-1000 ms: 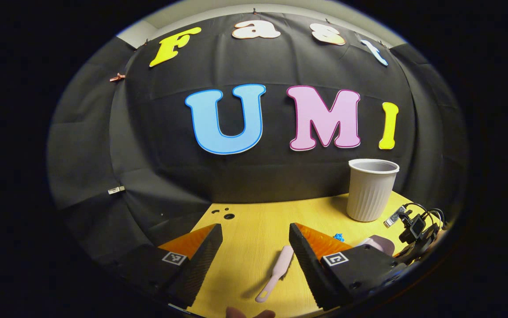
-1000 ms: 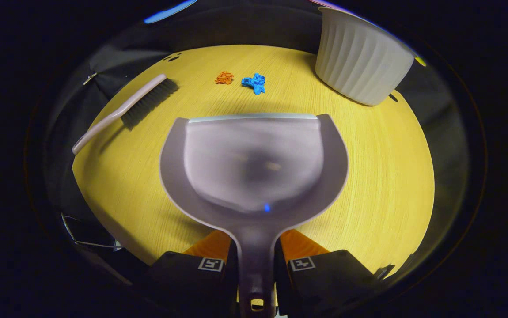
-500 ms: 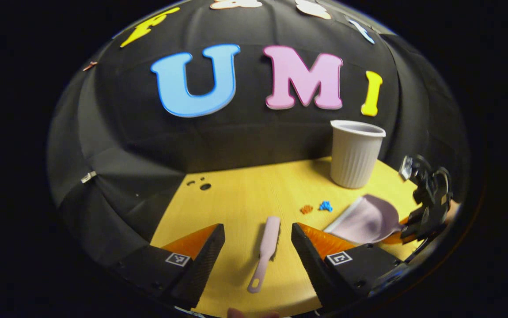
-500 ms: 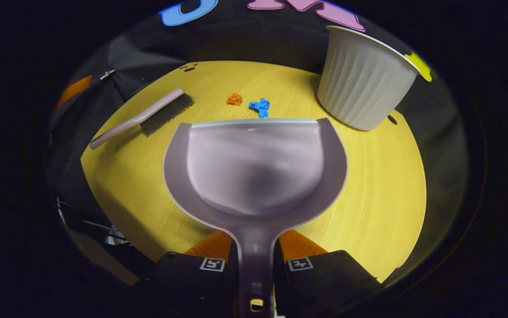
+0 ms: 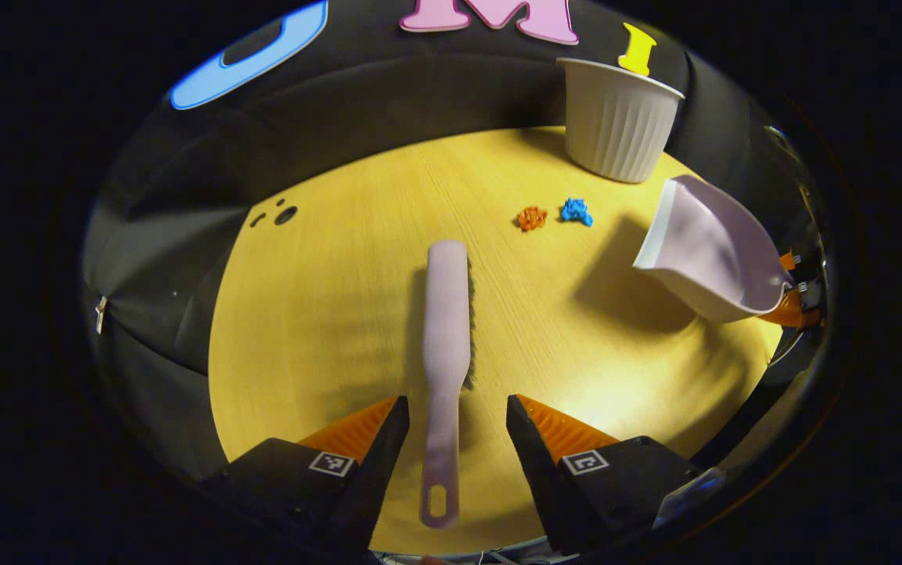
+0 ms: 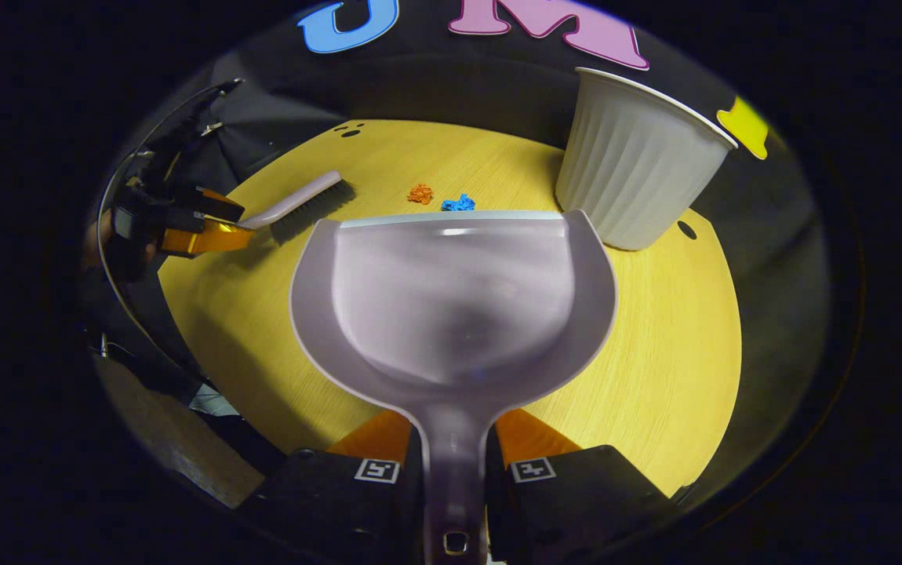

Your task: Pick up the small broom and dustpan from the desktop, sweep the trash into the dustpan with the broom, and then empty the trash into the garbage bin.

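Left gripper view, read from left to right: the table (image 5: 325, 314) carries the small broom (image 5: 446, 345) lying flat, its handle running back between the spread, empty fingers of the left gripper (image 5: 451, 447). Rightward sit the orange scrap (image 5: 531, 217) and blue scrap (image 5: 576, 211), then the garbage bin (image 5: 617, 122) and the dustpan (image 5: 714, 251), lifted and tilted. In the right gripper view the right gripper (image 6: 455, 479) clamps the dustpan's handle. The broom looks light, rigid plastic, probably a little slick; the slim handle is the place to pinch. Half a second ago the left gripper stood farther from the broom, its camera pitched higher
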A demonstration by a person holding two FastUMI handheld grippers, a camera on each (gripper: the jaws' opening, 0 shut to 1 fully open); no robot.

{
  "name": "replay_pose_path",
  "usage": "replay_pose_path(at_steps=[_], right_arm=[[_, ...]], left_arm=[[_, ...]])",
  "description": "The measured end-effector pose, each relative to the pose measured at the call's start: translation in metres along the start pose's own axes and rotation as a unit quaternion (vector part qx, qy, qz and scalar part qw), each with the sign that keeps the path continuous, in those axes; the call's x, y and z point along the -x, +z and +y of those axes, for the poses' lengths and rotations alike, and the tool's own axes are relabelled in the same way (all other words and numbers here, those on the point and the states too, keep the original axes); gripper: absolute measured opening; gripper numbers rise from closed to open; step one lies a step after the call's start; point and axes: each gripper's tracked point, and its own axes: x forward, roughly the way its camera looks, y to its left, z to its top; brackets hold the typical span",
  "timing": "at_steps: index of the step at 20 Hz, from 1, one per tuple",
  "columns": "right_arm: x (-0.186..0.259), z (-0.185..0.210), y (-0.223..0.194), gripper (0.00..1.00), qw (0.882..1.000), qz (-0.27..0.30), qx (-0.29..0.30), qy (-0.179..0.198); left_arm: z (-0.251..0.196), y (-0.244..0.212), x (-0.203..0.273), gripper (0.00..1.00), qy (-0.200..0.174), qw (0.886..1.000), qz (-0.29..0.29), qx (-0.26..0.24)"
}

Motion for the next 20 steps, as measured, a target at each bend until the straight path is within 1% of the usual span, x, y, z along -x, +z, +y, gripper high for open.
replay_pose_path(at_steps=[3, 4, 7, 8, 9, 10, 11, 12, 13, 14, 15, 16, 17, 18, 19, 20], right_arm=[[0.002, -0.003, -0.001, 0.36, 1.000, 0.003, 0.003, -0.003], [0.001, -0.003, -0.001, 0.40, 1.000, 0.003, 0.005, -0.004], [0.001, -0.003, -0.004, 0.40, 1.000, 0.006, 0.009, -0.008], [0.000, -0.006, -0.006, 0.36, 1.000, 0.008, 0.010, -0.010], [-0.002, -0.007, -0.010, 0.36, 1.000, 0.011, 0.010, -0.011], [-0.003, -0.007, -0.012, 0.36, 1.000, 0.014, 0.009, -0.011], [-0.002, -0.007, -0.014, 0.40, 1.000, 0.018, 0.008, -0.009], [-0.003, -0.007, -0.017, 0.36, 1.000, 0.023, 0.008, -0.006], [-0.004, -0.006, -0.019, 0.36, 0.999, 0.031, 0.009, -0.001], [-0.005, -0.006, -0.022, 0.36, 0.999, 0.043, 0.012, 0.003], [-0.008, -0.012, -0.026, 0.40, 0.998, 0.059, 0.016, 0.001], [-0.009, -0.017, -0.029, 0.36, 0.997, 0.074, 0.022, -0.001], [-0.008, -0.021, -0.033, 0.40, 0.996, 0.087, 0.027, 0.001], [-0.006, -0.021, -0.034, 0.33, 0.995, 0.097, 0.029, 0.007], [-0.006, -0.021, -0.034, 0.36, 0.994, 0.105, 0.028, 0.015], [-0.007, -0.021, -0.033, 0.36, 0.993, 0.113, 0.026, 0.023]], left_arm=[[0.000, -0.011, -0.020, 0.75, -0.007, 0.999, 0.043, 0.013], [0.000, -0.014, -0.025, 0.73, -0.009, 0.998, 0.057, 0.020], [0.001, -0.017, -0.040, 0.67, -0.013, 0.996, 0.079, 0.028], [0.001, -0.016, -0.040, 0.66, -0.014, 0.996, 0.083, 0.027], [0.000, -0.011, -0.042, 0.56, -0.014, 0.997, 0.077, 0.025], [0.001, -0.009, -0.045, 0.56, -0.010, 0.997, 0.076, 0.019], [-0.001, -0.005, -0.045, 0.47, -0.016, 0.997, 0.075, 0.014], [-0.003, -0.003, -0.048, 0.49, -0.017, 0.997, 0.070, 0.007], [-0.002, 0.001, -0.048, 0.34, -0.012, 0.998, 0.067, 0.003], [0.001, 0.002, -0.051, 0.31, -0.009, 0.998, 0.067, -0.003], [0.007, 0.008, -0.050, 0.28, 0.005, 0.998, 0.065, -0.005], [0.012, 0.017, -0.051, 0.27, 0.017, 0.998, 0.057, -0.003], [0.015, 0.030, -0.051, 0.26, 0.022, 0.999, 0.044, 0.004], [0.013, 0.044, -0.053, 0.27, 0.015, 0.999, 0.033, 0.016], [0.010, 0.059, -0.056, 0.23, 0.002, 0.999, 0.025, 0.024], [0.007, 0.071, -0.059, 0.25, -0.004, 1.000, 0.019, 0.018]])
